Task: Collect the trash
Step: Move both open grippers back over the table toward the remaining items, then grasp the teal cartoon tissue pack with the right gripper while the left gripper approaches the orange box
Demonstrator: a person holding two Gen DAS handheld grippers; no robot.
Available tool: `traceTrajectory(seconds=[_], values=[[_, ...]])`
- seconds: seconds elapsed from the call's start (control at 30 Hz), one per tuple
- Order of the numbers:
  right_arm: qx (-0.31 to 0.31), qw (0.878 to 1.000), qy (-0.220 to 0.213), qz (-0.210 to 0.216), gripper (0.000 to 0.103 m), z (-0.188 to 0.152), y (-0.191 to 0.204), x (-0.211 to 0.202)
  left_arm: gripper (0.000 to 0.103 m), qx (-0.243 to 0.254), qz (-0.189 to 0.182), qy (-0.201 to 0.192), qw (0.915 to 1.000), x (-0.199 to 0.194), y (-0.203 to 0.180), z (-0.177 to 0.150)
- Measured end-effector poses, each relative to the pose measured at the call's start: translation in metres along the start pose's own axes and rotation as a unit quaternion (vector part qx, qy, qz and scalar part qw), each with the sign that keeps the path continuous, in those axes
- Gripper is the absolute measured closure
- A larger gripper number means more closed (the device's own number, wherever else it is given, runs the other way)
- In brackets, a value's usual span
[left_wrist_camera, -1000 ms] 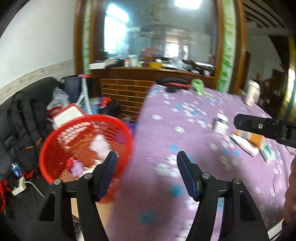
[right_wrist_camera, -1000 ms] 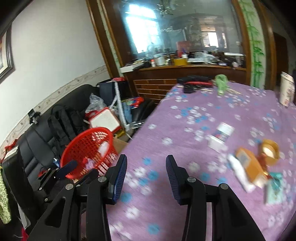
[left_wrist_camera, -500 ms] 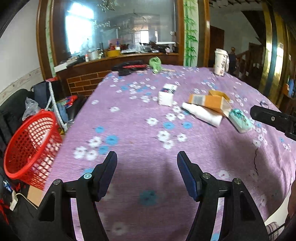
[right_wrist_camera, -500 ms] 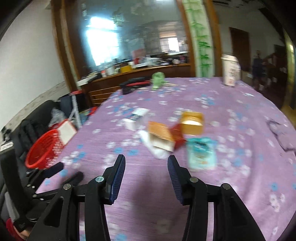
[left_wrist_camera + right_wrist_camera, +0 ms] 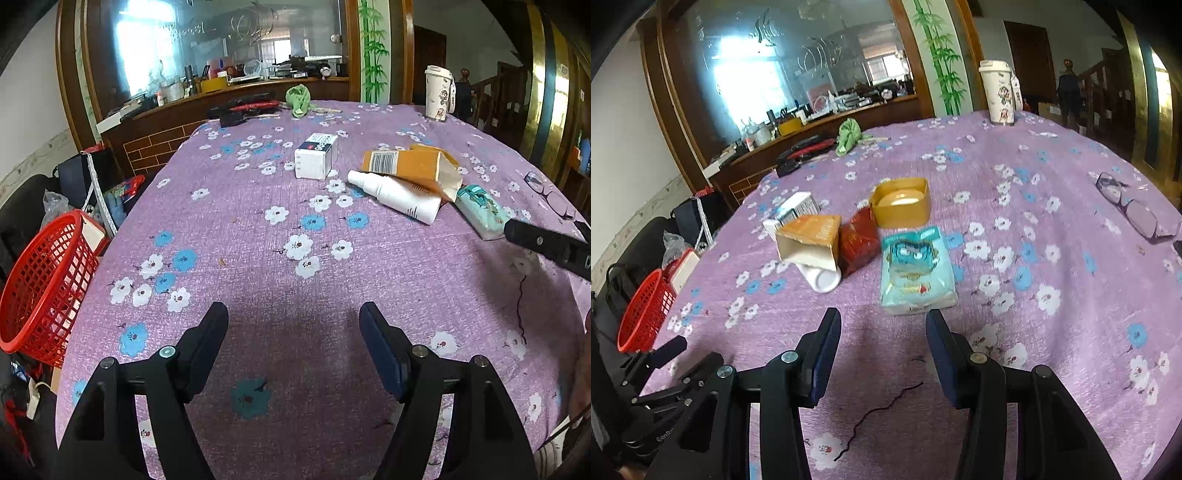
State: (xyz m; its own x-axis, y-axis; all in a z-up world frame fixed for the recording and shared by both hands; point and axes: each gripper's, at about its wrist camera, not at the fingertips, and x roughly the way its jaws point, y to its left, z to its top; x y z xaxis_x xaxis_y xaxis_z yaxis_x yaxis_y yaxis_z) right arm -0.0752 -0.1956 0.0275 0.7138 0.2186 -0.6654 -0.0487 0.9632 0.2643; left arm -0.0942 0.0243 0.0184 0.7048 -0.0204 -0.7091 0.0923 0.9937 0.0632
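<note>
Since a second ago both views have swung away from the red basket toward the trash on the desk, and the basket now sits at the left edge beside it. The left gripper and right gripper both hang wide apart and empty above the purple flowered cloth. Six pieces of trash cluster mid-desk: one white box, one orange carton lying open-ended toward the right camera, one smooth white bottle under it with its long axis slanting and cap toward the far left, one crinkled red wrapper, one square yellow tub, and one soft teal tissue pack lengthwise just ahead of the right gripper.
</note>
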Motion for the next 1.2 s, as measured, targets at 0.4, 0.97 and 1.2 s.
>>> traceTrajectory(seconds=[0.4, 0.97, 1.2], values=[[-0.001, 1.0, 0.001, 0.0, 0.051, 0.001, -0.002, 0.001, 0.031, 0.005, 0.001, 0.017, 0.9998, 0.006, -0.001, 0.001], [0.049, 0.999, 0.022, -0.004, 0.045, 0.042, -0.043, 0.011, 0.031, 0.005, 0.002, 0.022, 0.9997, 0.007, -0.001, 0.001], [-0.004, 0.998, 0.054, -0.016, 0.042, 0.045, -0.018, 0.047, 0.031, 0.003, -0.003, 0.025, 0.9997, 0.006, 0.0, 0.001]])
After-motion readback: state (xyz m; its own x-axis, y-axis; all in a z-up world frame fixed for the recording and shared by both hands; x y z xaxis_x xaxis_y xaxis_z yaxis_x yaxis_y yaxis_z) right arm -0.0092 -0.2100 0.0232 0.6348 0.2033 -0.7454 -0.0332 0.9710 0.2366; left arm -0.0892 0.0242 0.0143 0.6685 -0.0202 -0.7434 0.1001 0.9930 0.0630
